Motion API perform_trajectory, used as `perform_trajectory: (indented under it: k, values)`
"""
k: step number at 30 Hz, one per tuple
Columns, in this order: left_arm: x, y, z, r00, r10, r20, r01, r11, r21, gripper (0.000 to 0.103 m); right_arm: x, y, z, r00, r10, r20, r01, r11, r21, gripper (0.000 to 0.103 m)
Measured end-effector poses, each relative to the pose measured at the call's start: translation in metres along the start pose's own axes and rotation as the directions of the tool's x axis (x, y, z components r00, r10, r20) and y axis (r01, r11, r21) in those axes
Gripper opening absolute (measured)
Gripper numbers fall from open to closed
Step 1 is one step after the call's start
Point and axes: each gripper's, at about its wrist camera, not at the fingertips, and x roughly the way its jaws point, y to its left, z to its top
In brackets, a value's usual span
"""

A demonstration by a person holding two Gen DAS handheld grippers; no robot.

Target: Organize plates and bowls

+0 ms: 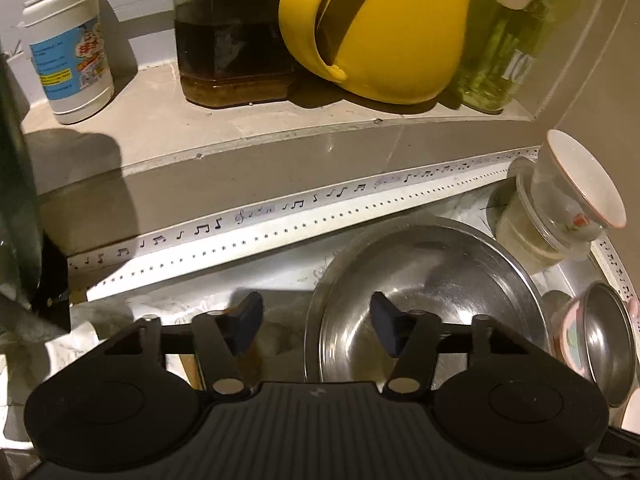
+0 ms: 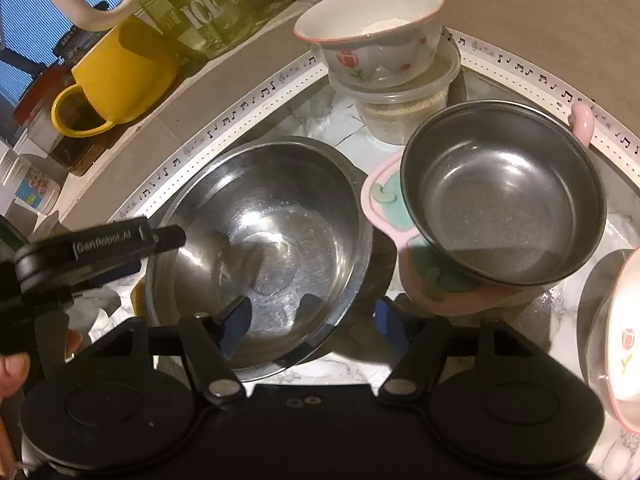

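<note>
Right wrist view: the right tongs and left tongs straddle opposite rims of the large steel bowl near the surface's back edge, unclamped; uneven closing could tip it.

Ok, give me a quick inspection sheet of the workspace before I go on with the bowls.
Surface: marble-pattern counter, edged with music-note tape.
Job's things: large steel bowl; dark steel bowl tilted on a pink dish; floral bowl on a plastic tub; another floral bowl at right edge.
Clutter: yellow mug, white canister, brown jar, green bottle on the ledge.
Grippers: left gripper and right gripper both straddle the large bowl's rim, no contact visible.
Cables: nothing seen.
Surroundings: beige wall.
</note>
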Motion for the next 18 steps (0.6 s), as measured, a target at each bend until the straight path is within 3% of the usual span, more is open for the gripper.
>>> perform_trajectory:
  k: [2, 9, 11, 13, 18]
  values:
    - [0.0032, -0.0002, 0.0015, 1.0, 0.005, -0.009, -0.005, 1.0, 0.006, 0.044, 0.0008, -0.0003, -0.0003, 1.0, -0.005, -0.002, 0.005, 1.0, -0.003, 0.061]
    - [0.0081, 0.0012, 0.0031, 0.999, -0.016, -0.038, 0.015, 1.0, -0.01, 0.025, 0.003, -0.0038, -0.0012, 1.0, -0.008, -0.016, 0.007, 1.0, -0.007, 0.045]
    - [0.009, -0.0009, 0.003, 0.999, -0.016, -0.043, 0.016, 1.0, 0.002, 0.017, 0.0039, -0.0044, -0.0022, 1.0, 0.0, -0.022, 0.0, 1.0, -0.003, 0.036]
    - [0.0095, -0.0031, 0.0039, 0.999, -0.006, -0.039, 0.006, 1.0, 0.009, 0.017, 0.0046, -0.0043, -0.0032, 0.999, 0.004, -0.032, -0.004, 1.0, -0.001, 0.025]
    - [0.0071, -0.0052, -0.0004, 0.999, 0.015, -0.034, -0.015, 1.0, 0.016, 0.017, 0.0039, -0.0029, -0.005, 1.0, 0.008, -0.026, -0.009, 1.0, -0.011, 0.022]
